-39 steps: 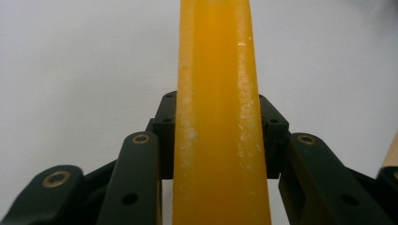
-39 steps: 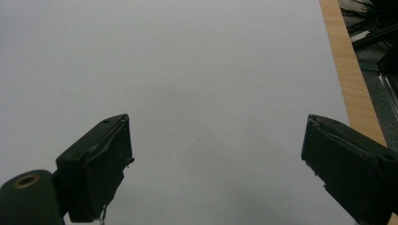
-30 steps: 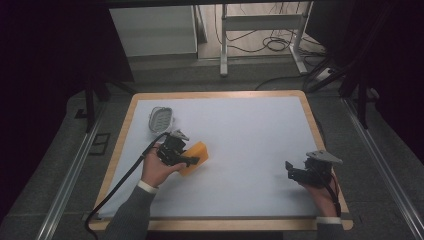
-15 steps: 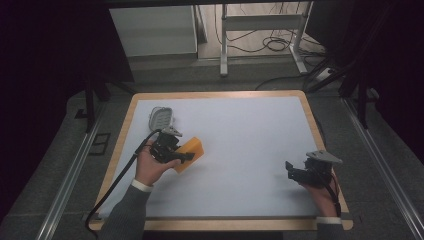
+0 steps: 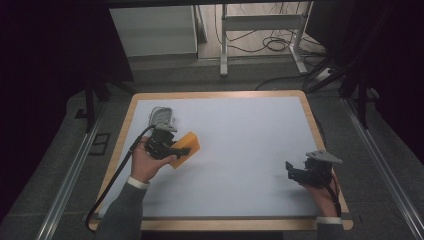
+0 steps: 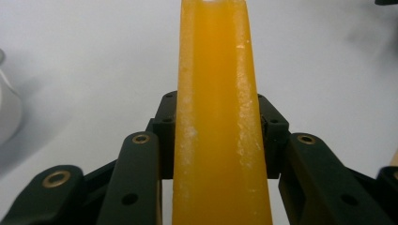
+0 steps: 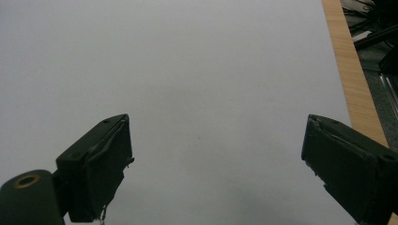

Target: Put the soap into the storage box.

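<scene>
An orange block [image 5: 187, 144] with a slightly rough, foam-like surface is clamped between the jaws of my left gripper [image 5: 176, 150], over the left part of the white table top [image 5: 240, 135]. In the left gripper view the orange block [image 6: 216, 108] rises up the middle, and the left gripper [image 6: 217, 129] has both black jaws pressed against its sides. My right gripper [image 5: 295, 172] is near the front right corner, held low over the table. In the right gripper view the right gripper [image 7: 216, 164] stands open, with nothing but white surface between its jaws.
A small white-grey object [image 5: 162, 116] lies just beyond the left gripper, and its pale edge [image 6: 7, 108] reaches into the left gripper view. The table's wooden rim [image 7: 349, 70] runs close to the right gripper. Beyond the table are a metal frame and cables [image 5: 272, 45] on the floor.
My left hand has lifted a little and drifted toward the far left, carrying the orange block closer to the white-grey object. The right hand has stayed where it was.
</scene>
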